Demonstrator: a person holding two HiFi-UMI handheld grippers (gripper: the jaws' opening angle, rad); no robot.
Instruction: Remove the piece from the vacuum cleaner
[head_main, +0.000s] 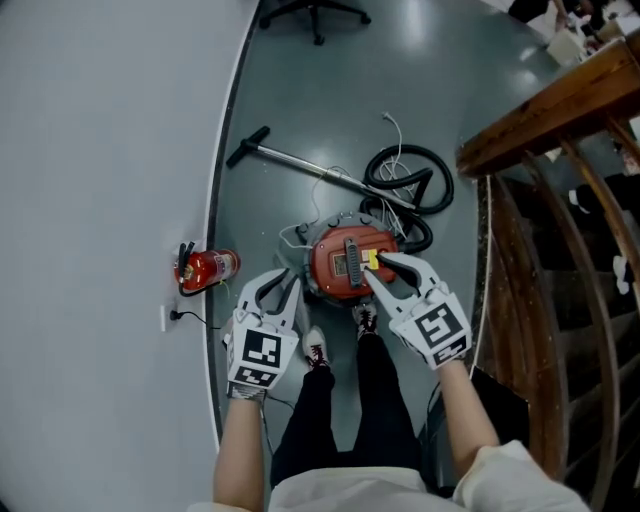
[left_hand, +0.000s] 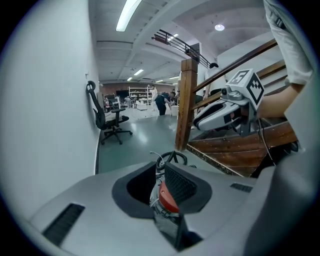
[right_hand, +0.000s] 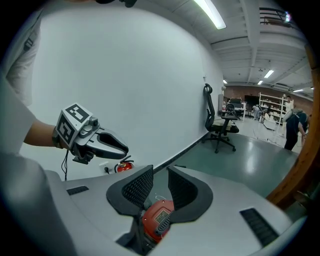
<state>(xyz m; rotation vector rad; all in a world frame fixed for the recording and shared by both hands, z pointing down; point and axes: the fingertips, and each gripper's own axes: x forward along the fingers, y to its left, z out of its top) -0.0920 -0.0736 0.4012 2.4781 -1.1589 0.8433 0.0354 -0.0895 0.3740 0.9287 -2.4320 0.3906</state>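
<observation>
Red vacuum cleaner (head_main: 332, 264) on grey floor (head_main: 300, 90)

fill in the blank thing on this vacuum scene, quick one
1. The vacuum body is ___ in colour.
2. The extinguisher sits at the foot of the white ___.
3. The left gripper and the right gripper both have their jaws ___.
Missing words: red; wall; open.
</observation>
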